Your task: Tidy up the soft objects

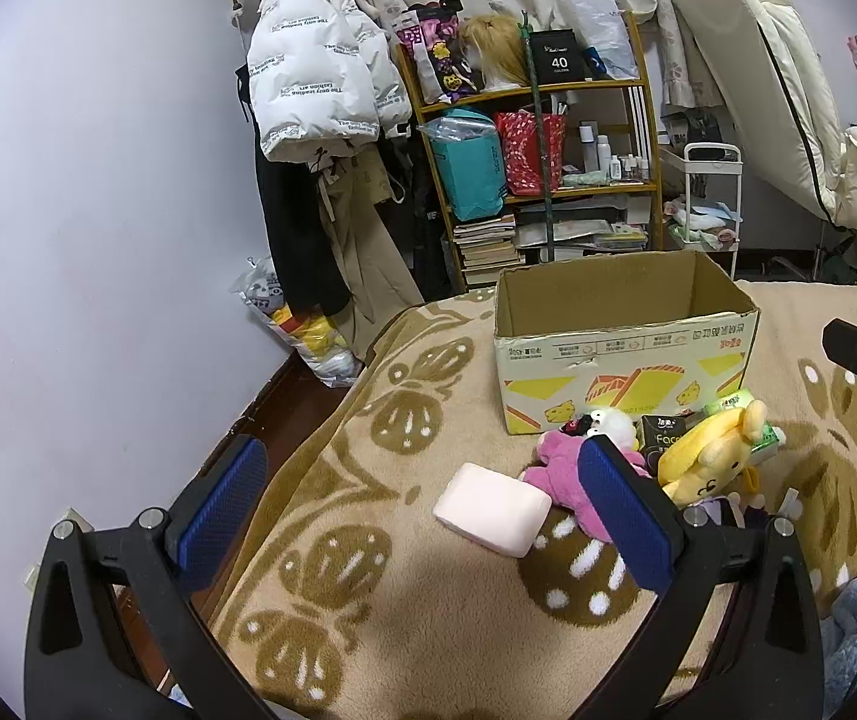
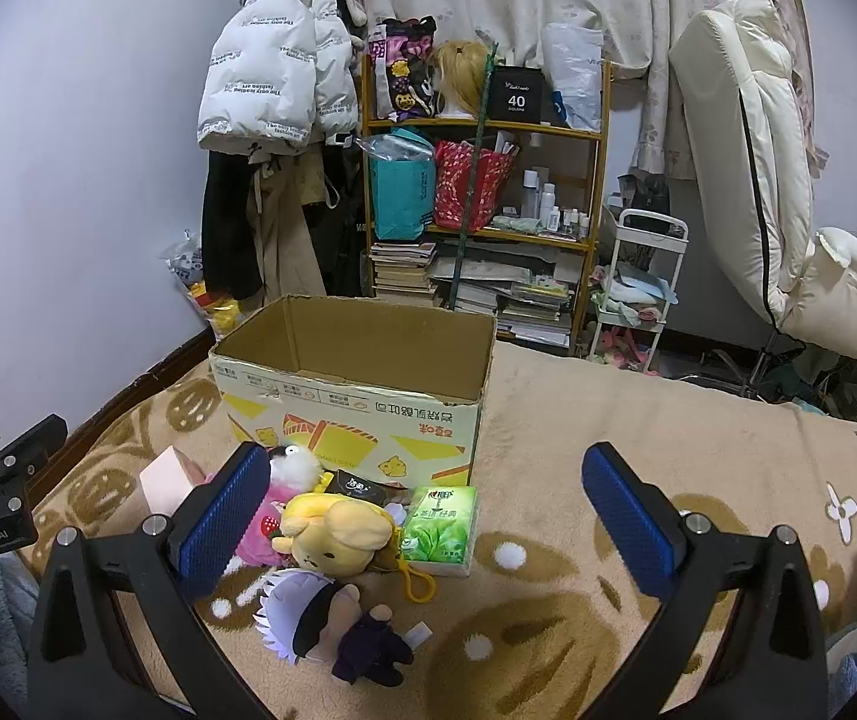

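Open cardboard box (image 2: 356, 384), interior floor hidden, stands beyond both spread, empty grippers (image 1: 422, 516) (image 2: 428, 519); plush toys (image 2: 338, 531) and tissue packs (image 2: 437, 531) lie before it, partly overlapped.

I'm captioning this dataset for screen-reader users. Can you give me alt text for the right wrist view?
An open right gripper hovers over a beige patterned blanket where soft toys lie before an open cardboard box: a yellow plush, a white-haired doll, a pink plush and a green tissue pack. A cluttered shelf stands behind.

Home bedroom: blanketed bed (image 2: 638, 420), hanging coats (image 2: 278, 78), cluttered shelf (image 2: 482, 180).
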